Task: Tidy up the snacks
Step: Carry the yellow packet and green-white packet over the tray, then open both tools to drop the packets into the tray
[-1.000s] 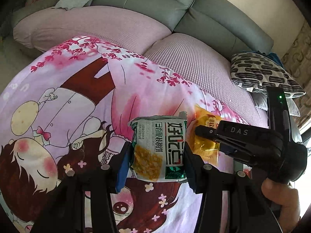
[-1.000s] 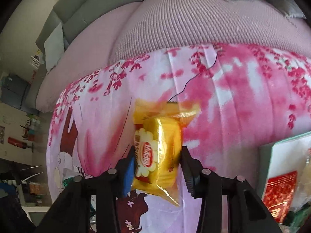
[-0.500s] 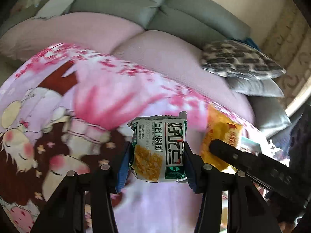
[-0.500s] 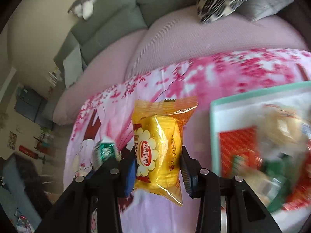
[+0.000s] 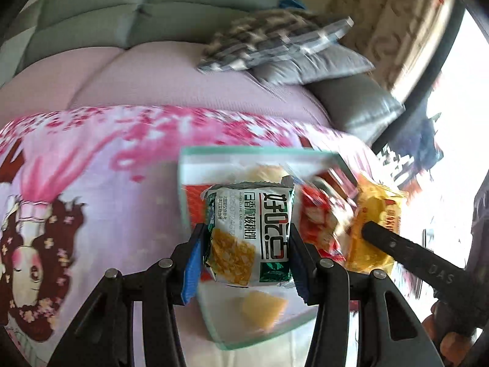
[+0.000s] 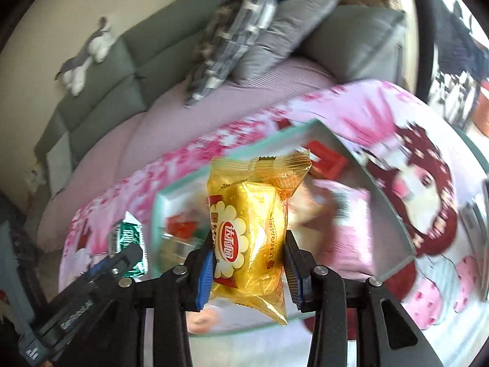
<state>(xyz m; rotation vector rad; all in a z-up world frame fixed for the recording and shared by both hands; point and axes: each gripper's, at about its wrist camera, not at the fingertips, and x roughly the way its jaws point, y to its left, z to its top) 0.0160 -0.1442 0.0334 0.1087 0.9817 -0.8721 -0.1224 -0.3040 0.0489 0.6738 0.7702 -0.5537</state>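
L gripper (image 5: 247, 244) clenched on green-white snack pack (image 5: 249, 232), R gripper (image 6: 249, 261) clenched on yellow cake pack (image 6: 249, 232). Both held above the teal-rimmed tray (image 5: 183, 195) w/ other snacks on the pink cartoon cloth (image 5: 76, 183), prob. lined up for dropping in.

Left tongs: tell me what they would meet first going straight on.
Probably the tray, over the red packets inside it. The left tongs grip the white and green snack pack; depth is unclear.
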